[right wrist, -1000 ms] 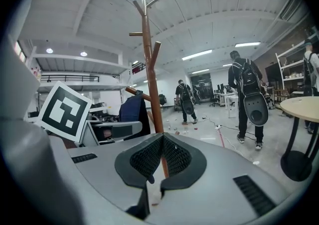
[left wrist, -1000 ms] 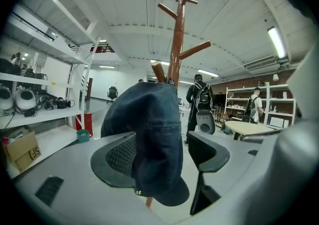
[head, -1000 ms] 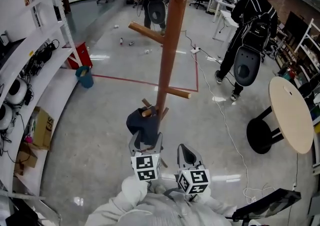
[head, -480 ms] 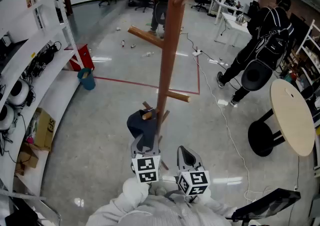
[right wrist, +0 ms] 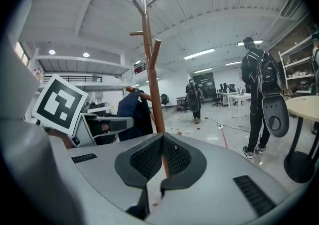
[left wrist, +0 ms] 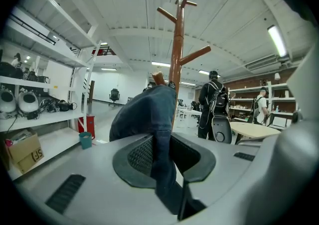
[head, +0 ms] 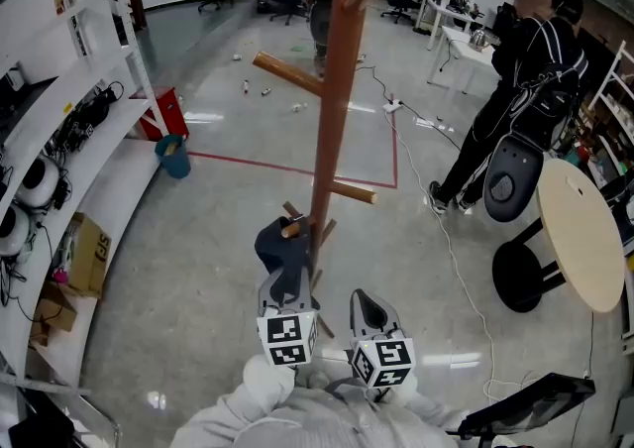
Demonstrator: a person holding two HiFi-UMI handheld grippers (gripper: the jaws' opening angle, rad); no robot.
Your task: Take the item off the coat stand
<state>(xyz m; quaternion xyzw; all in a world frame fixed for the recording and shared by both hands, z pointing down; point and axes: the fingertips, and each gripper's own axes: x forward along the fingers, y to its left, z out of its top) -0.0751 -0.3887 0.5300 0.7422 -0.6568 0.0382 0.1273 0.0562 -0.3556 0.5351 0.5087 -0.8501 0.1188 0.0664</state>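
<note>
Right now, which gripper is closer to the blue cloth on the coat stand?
Left. The left gripper has just been closing its jaws on the cloth between them; the right gripper, shut and empty, is beside it, off the cloth.

Left tool [left wrist: 162, 145] just clamped garment [left wrist: 142, 114]; right tool [right wrist: 161, 138] shut.

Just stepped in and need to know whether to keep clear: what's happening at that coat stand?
A person is working with a handheld gripper in each hand. The left gripper has just been closing its jaws on the dark blue garment, which hangs on a low peg of the wooden coat stand. The cloth is pinched between them but not yet lifted off. The right gripper is shut and empty, held beside the left one.
</note>
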